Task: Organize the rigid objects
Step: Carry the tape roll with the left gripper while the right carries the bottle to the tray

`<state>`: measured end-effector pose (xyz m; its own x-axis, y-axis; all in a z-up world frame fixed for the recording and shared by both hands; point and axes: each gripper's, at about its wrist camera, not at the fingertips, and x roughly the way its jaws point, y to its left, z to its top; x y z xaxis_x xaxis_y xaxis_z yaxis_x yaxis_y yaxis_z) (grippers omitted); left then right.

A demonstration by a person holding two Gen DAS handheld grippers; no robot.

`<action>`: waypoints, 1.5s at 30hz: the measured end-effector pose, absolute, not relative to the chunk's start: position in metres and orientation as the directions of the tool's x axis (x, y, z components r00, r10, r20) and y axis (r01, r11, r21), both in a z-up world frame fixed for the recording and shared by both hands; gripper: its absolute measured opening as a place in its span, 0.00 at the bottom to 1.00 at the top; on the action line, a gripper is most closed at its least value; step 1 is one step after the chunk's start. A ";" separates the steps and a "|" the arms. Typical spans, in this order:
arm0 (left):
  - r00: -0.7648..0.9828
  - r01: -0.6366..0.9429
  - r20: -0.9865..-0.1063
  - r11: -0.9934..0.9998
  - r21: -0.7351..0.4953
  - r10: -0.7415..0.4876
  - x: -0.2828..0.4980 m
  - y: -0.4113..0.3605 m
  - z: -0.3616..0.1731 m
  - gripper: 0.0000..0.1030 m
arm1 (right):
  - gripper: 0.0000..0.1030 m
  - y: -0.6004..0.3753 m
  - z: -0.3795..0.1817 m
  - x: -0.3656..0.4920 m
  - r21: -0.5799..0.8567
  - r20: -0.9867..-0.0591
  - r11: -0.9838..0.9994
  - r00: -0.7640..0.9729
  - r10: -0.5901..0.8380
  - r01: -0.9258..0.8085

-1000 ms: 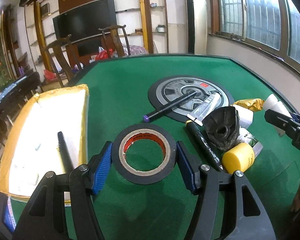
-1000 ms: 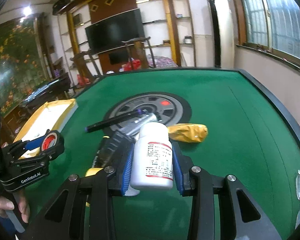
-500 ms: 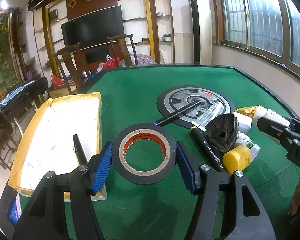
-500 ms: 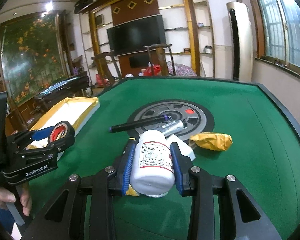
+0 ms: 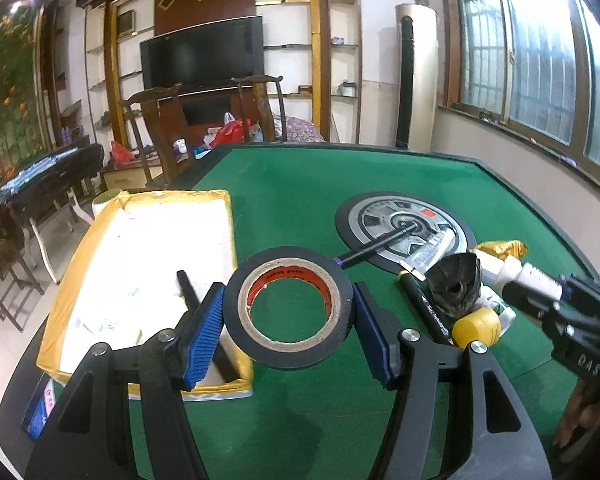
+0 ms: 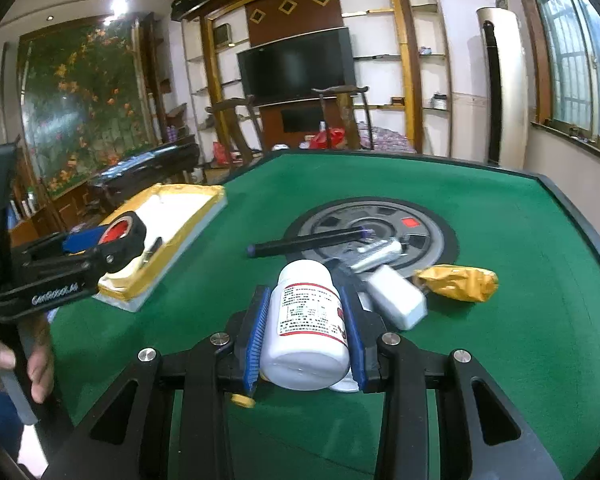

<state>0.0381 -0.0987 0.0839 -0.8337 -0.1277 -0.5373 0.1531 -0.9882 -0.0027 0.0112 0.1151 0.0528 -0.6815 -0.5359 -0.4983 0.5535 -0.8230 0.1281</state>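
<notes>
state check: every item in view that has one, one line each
left claw: shut on the tape roll
tape roll: held off the table, beside the tray
right claw: shut on the white bottle
white bottle: held on its side, cap forward
tray: open, a black pen lying inside
black marker: capped, lying across the round disc
yellow-capped bottle: lying on its side, capped

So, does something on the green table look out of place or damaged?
Nothing looks damaged or spilled. The odd part is the untidy pile at the right of the table: a black marker, a dark cone-shaped piece, a yellow cap and a crumpled yellow packet lie crowded together, some overlapping.
</notes>
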 end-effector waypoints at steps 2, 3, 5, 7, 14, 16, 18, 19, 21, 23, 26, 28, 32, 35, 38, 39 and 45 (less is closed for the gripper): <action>-0.833 0.165 -0.537 -0.986 -0.013 -0.132 0.040 -0.106 0.086 0.60 | 0.31 0.110 0.053 0.015 0.140 -0.499 -0.811 -0.667 -0.554 0.568; -0.832 0.175 -0.536 -0.984 -0.017 -0.139 0.041 -0.111 0.087 0.60 | 0.31 0.107 0.053 0.016 0.161 -0.500 -0.801 -0.653 -0.570 0.576; -0.830 0.190 -0.539 -0.981 -0.029 -0.144 0.042 -0.120 0.088 0.60 | 0.31 0.100 0.052 0.016 0.222 -0.509 -0.777 -0.609 -0.608 0.590; -0.825 0.205 -0.546 -0.978 -0.044 -0.148 0.043 -0.131 0.089 0.60 | 0.31 0.091 0.051 0.015 0.260 -0.518 -0.754 -0.572 -0.636 0.603; -0.802 0.240 -0.582 -0.965 -0.105 -0.136 0.041 -0.181 0.096 0.60 | 0.31 0.043 0.066 0.004 0.353 -0.550 -0.677 -0.442 -0.708 0.646; -0.789 0.241 -0.600 -0.964 -0.112 -0.128 0.037 -0.198 0.098 0.60 | 0.31 0.024 0.069 -0.002 0.362 -0.561 -0.663 -0.414 -0.716 0.656; -0.773 0.241 -0.622 -0.965 -0.105 -0.126 0.027 -0.216 0.102 0.60 | 0.31 0.000 0.073 -0.008 0.377 -0.573 -0.649 -0.384 -0.724 0.661; -0.768 0.246 -0.627 -0.964 -0.102 -0.129 0.024 -0.221 0.102 0.60 | 0.31 -0.010 0.074 -0.013 0.380 -0.577 -0.645 -0.376 -0.726 0.663; -0.745 0.248 -0.655 -0.964 -0.099 -0.125 0.010 -0.236 0.102 0.60 | 0.31 -0.036 0.077 -0.028 0.382 -0.589 -0.635 -0.353 -0.727 0.672; -0.717 0.256 -0.687 -0.961 -0.104 -0.117 -0.007 -0.250 0.097 0.60 | 0.31 -0.058 0.078 -0.043 0.373 -0.604 -0.642 -0.350 -0.716 0.670; -0.679 0.241 -0.729 -0.965 -0.106 -0.089 -0.029 -0.261 0.086 0.60 | 0.31 -0.095 0.072 -0.082 0.412 -0.618 -0.648 -0.326 -0.715 0.641; -0.652 0.250 -0.755 -0.960 -0.123 -0.073 -0.045 -0.267 0.075 0.60 | 0.31 -0.111 0.064 -0.106 0.438 -0.629 -0.658 -0.314 -0.711 0.613; -0.592 0.264 -0.806 -0.947 -0.183 -0.010 -0.072 -0.272 0.052 0.60 | 0.31 -0.141 0.046 -0.151 0.469 -0.638 -0.681 -0.318 -0.702 0.562; -0.577 0.272 -0.817 -0.944 -0.185 -0.006 -0.079 -0.269 0.041 0.59 | 0.31 -0.160 0.027 -0.176 0.510 -0.658 -0.694 -0.289 -0.695 0.508; -0.586 0.263 -0.810 -0.947 -0.184 -0.005 -0.078 -0.267 0.044 0.59 | 0.31 -0.170 0.018 -0.186 0.471 -0.693 -0.727 -0.301 -0.655 0.499; -0.586 0.263 -0.810 -0.945 -0.194 0.003 -0.077 -0.267 0.044 0.59 | 0.31 -0.173 0.014 -0.189 0.473 -0.701 -0.731 -0.292 -0.650 0.492; -0.574 0.255 -0.819 -0.948 -0.189 0.009 -0.078 -0.268 0.047 0.59 | 0.31 -0.177 0.007 -0.191 0.430 -0.731 -0.752 -0.296 -0.614 0.499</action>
